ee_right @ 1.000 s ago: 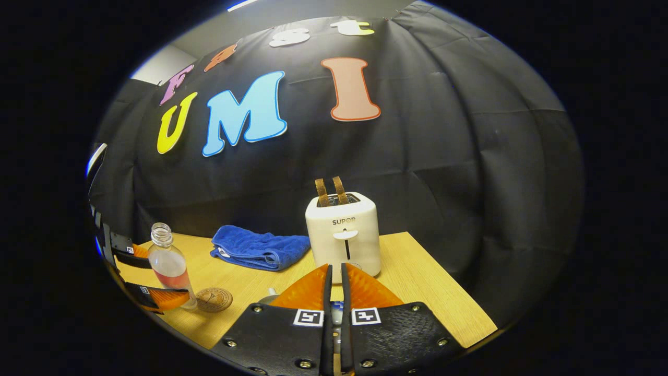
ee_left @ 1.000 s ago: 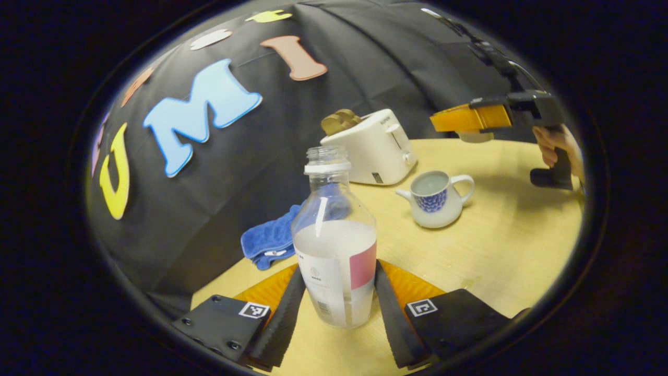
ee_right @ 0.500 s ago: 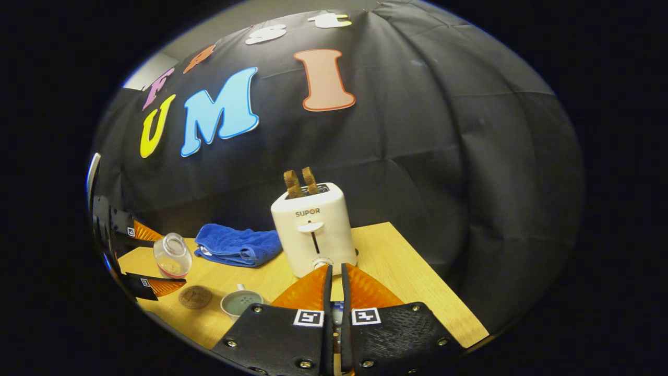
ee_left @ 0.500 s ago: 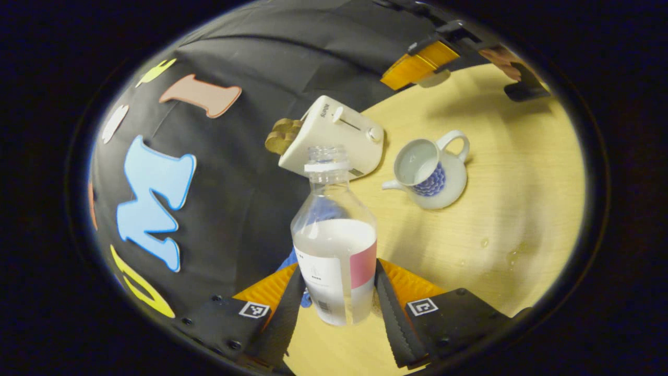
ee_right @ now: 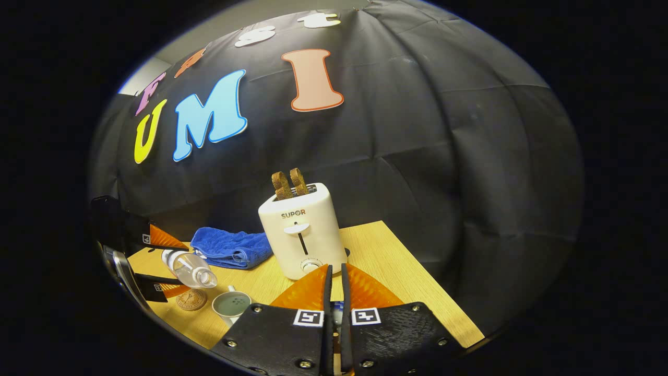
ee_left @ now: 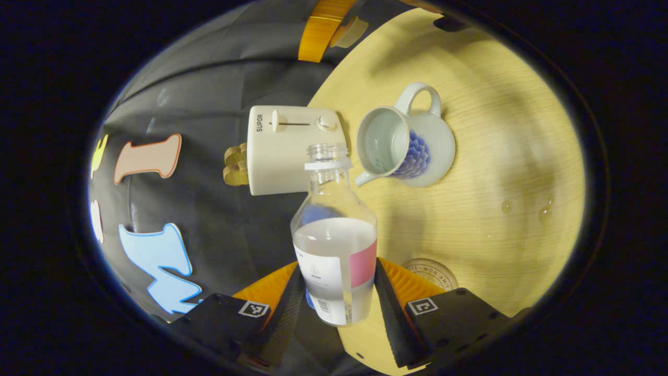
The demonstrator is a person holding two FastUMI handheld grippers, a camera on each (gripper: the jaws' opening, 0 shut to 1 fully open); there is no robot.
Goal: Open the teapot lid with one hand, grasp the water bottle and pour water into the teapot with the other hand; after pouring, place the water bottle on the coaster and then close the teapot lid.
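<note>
Both fingers of the left gripper (ee_left: 335, 297) are clamped on the water bottle (ee_left: 334, 245), which is tipped nearly flat, open neck aimed at the lidless teapot (ee_left: 404, 141) on the wooden table (ee_left: 501, 156). Droplets (ee_left: 524, 211) are seen on the table near the coaster (ee_left: 430, 271). The right gripper (ee_right: 334, 292) is pressed together on a small, mostly hidden piece above the table, toaster (ee_right: 301, 235) behind.

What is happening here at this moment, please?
A person is pouring water into a teapot. The left gripper holds the water bottle, uncapped and partly full, tipped with its mouth toward the open teapot on the table. The right gripper is held up to the side, shut on the teapot lid. The coaster lies free, near the bottle.
</note>
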